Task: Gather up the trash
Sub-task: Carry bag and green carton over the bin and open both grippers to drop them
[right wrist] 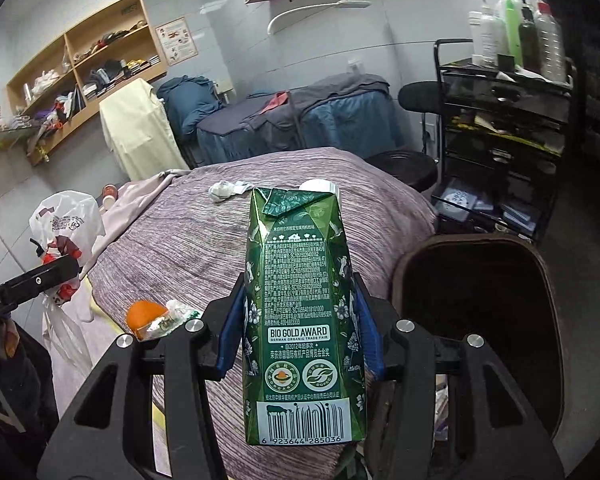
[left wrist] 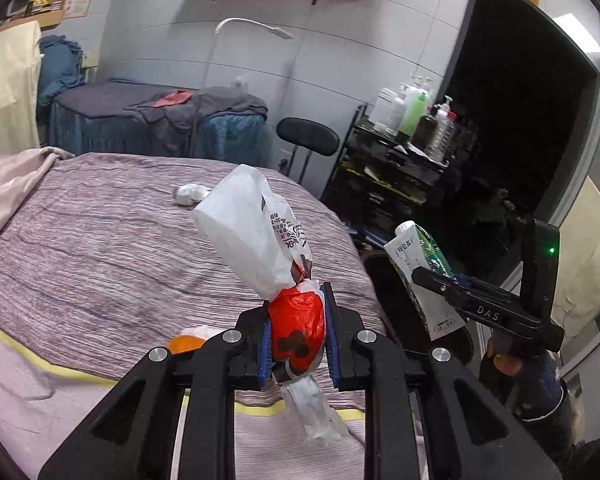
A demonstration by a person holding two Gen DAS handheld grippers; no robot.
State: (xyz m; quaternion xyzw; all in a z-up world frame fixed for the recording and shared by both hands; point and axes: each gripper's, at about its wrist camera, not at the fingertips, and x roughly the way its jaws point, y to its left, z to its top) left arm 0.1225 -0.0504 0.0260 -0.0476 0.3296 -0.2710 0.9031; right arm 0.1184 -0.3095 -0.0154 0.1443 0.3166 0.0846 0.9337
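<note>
- Currently, a bunched white-and-red plastic bag (left wrist: 288, 304) is pinched between the blue pads of the left gripper (left wrist: 296, 334), which is closed on it above the near edge of the bed (left wrist: 100, 240); its loose tail hangs below the jaws.
- The bag is best carried high and level, so that the hanging tail is not dragged across the striped cover or snagged on the bed's near edge.
- An orange scrap with a crumpled wrapper (right wrist: 156, 318) lies near the bed's near edge, and a wad of white tissue (left wrist: 188, 194) sits toward the far edge; both are judged to be trash not yet gathered.
- A green milk carton (right wrist: 304, 312) is clamped upright in the right gripper (right wrist: 300, 320), held just off the bed's right edge.
- The dark bin (right wrist: 480, 320) stands beside that right edge, its mouth open and unobstructed; the carton is best moved fully over the opening before the grip is loosened, since a release at the rim could tip it onto the floor.
- A black trolley of bottles (right wrist: 508, 92) and a stool (right wrist: 404, 164) stand beyond the bin, well apart from the likely path.
</note>
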